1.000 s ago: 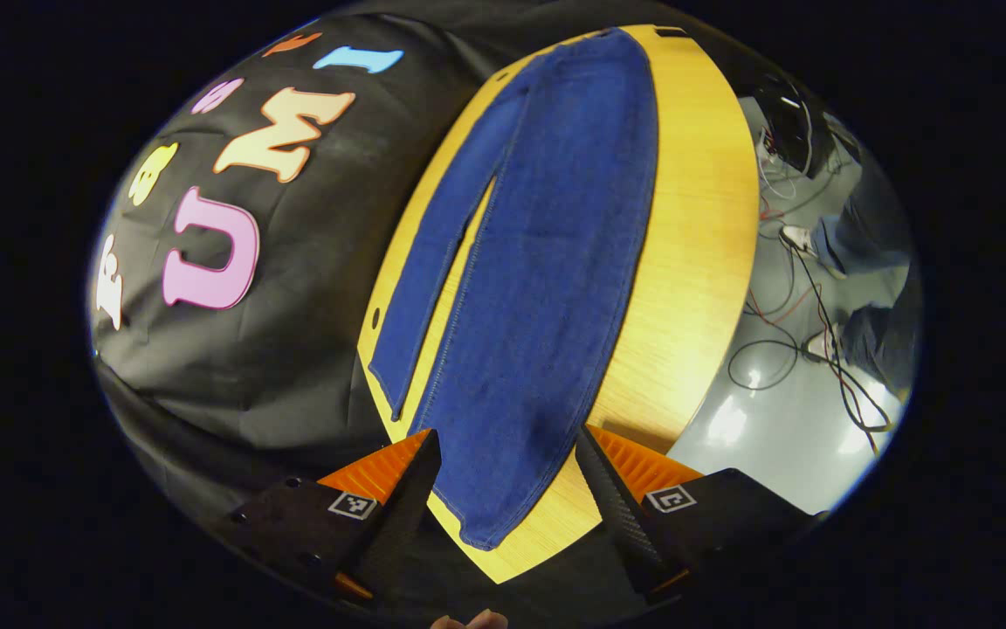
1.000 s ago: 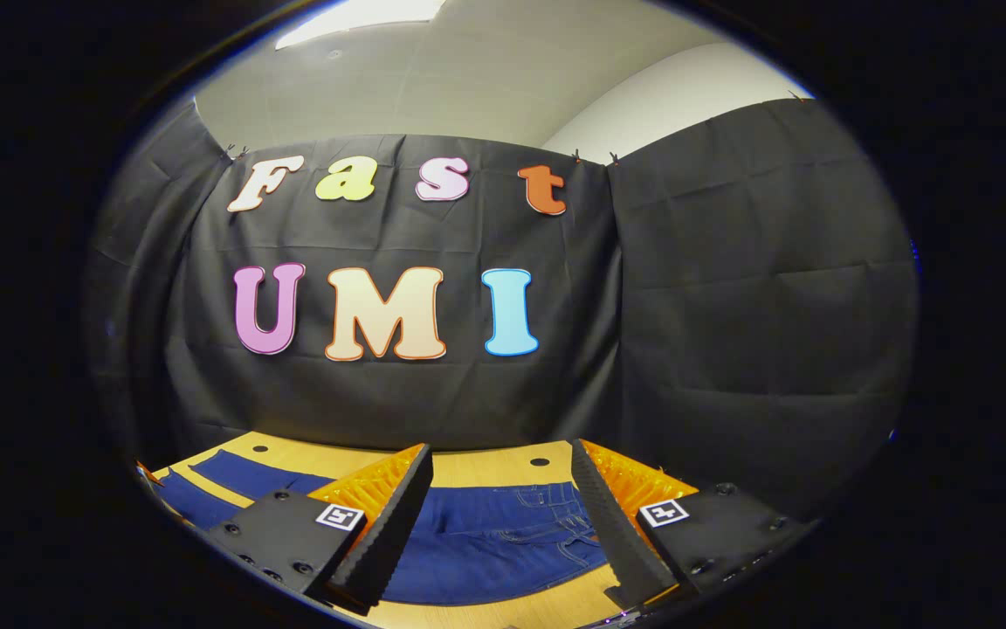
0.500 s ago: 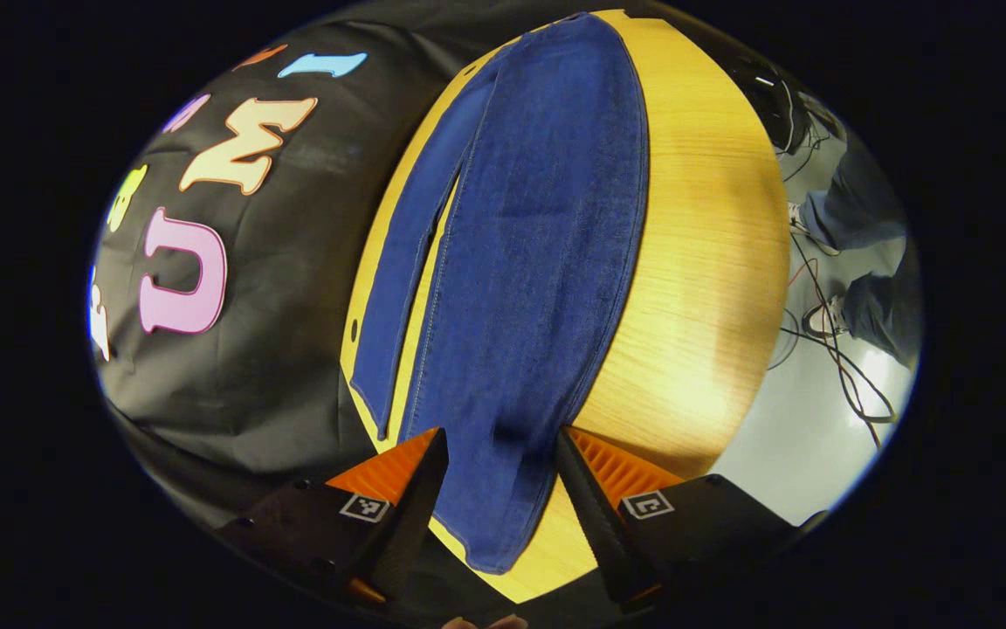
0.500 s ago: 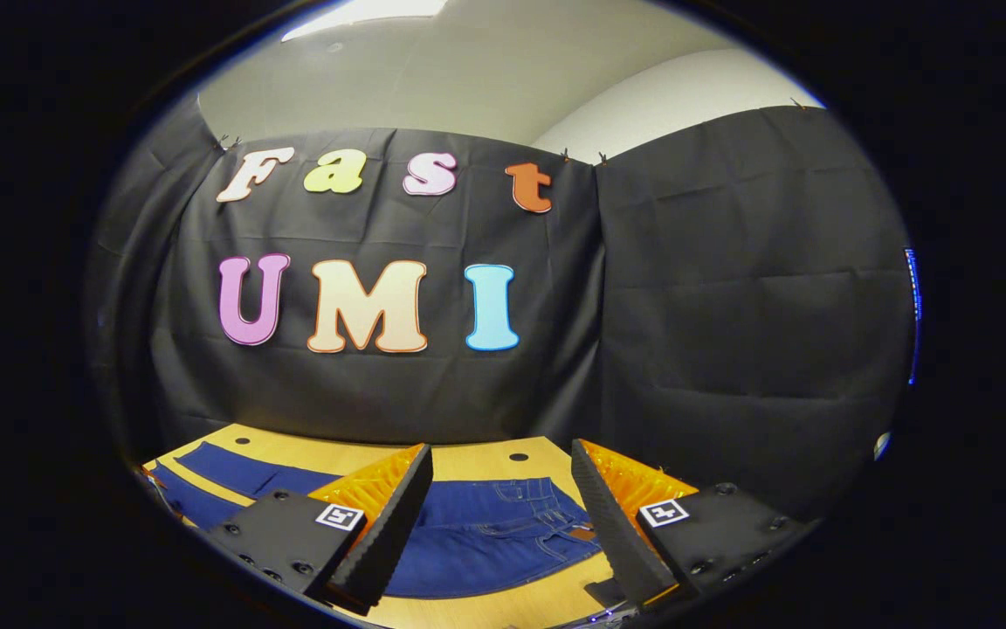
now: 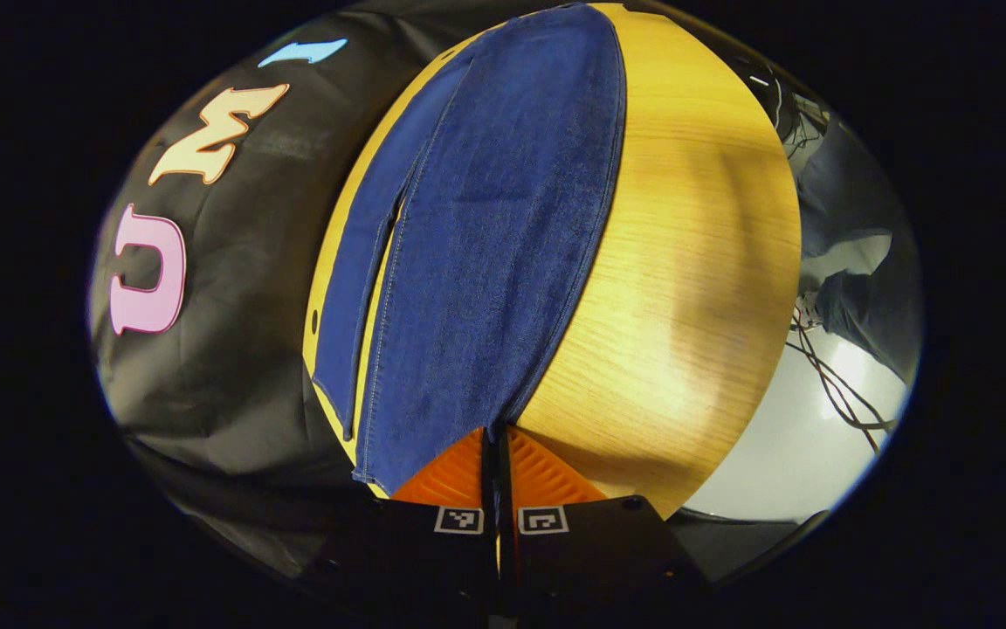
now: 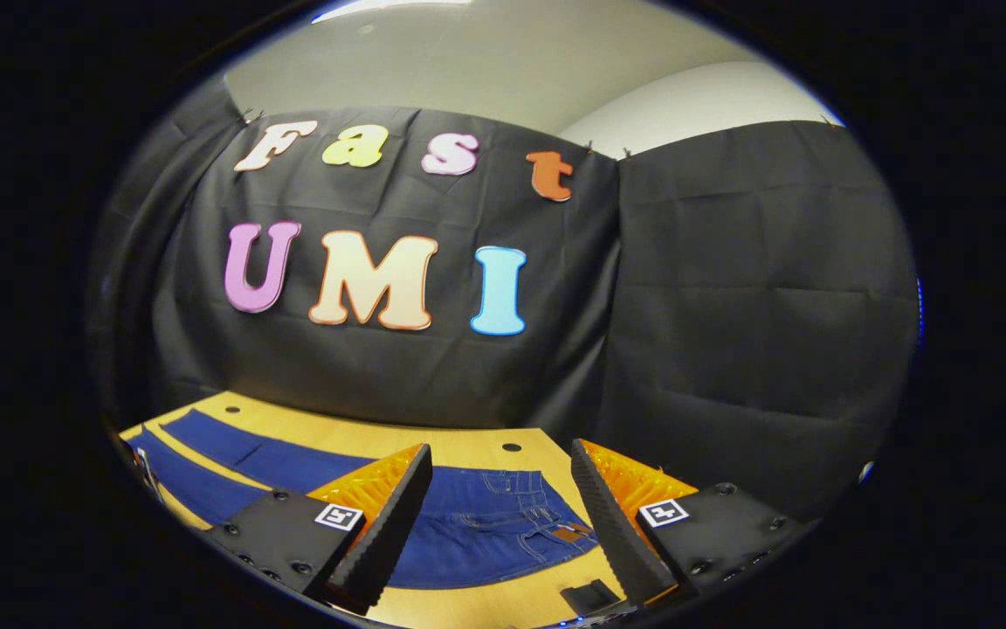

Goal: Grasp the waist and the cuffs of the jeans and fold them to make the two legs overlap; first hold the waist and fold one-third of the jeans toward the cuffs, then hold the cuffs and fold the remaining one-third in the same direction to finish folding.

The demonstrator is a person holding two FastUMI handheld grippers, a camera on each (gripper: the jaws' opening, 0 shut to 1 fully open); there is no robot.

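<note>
We have the left gripper [image 5: 498, 445] pinched together on the cuff of the near leg of the jeans [image 5: 485, 227], which lie spread flat along the table [image 5: 686, 262], so that leg can be lifted over the other. Our right gripper [image 6: 503, 515] hangs with its fingers apart above the waist [image 6: 520, 515], likely ready to grip it.

Bare table [image 5: 695, 262] beside the jeans [image 5: 485, 227] (booth wall [image 6: 730, 306] bounds the far edge).
</note>
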